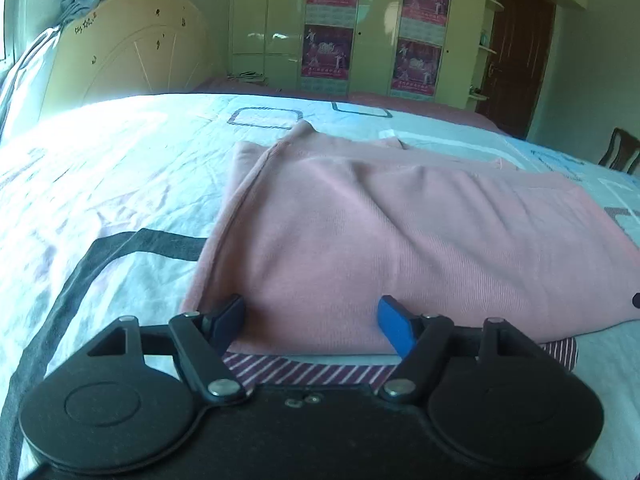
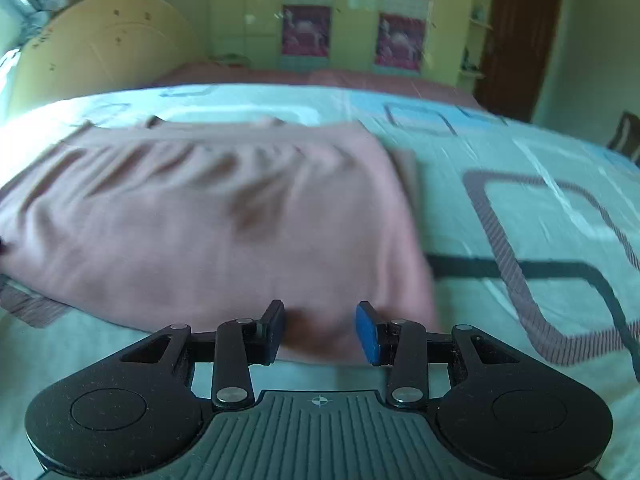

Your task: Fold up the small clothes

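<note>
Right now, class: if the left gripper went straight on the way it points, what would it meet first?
Most likely the pink garment: its near edge lies just ahead between the open left gripper fingers, though depth is hard to judge.

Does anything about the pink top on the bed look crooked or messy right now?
Slightly. The pink garment lies partly folded on the bed sheet, but its far edge is uneven, with a corner sticking up, and shallow wrinkles cross its upper part. Nothing is spilled or damaged.
</note>
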A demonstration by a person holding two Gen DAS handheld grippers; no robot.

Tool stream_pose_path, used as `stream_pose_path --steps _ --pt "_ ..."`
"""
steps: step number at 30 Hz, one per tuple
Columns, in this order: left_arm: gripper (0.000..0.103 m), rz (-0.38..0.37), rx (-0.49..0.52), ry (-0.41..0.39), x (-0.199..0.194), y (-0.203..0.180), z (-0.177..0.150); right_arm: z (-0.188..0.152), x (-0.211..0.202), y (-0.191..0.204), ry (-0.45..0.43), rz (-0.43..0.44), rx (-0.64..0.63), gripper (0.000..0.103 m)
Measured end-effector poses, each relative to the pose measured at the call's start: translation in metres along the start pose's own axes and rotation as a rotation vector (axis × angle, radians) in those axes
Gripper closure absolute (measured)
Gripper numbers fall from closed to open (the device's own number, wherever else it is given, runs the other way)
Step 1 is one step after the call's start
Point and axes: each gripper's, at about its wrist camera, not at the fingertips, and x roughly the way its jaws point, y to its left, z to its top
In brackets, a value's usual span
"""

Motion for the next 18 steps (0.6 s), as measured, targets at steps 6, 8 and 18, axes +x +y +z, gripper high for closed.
stream_pose_path --steps 6,8,18 --pt "0.031 0.033 0.046 0.003 -0.004 -0.008 -0.003 -0.002 -0.003 -0.005 -0.004 -0.001 0.016 0.063" --pt "0.031 0.042 0.043 0.001 -0.004 -0.010 -0.004 -0.004 -0.005 -0.005 -0.010 -0.007 0.027 0.062" --pt "0.030 0.043 0.053 -0.004 -0.012 -0.003 -0.007 -0.007 -0.010 -0.014 0.001 0.014 0.005 0.063"
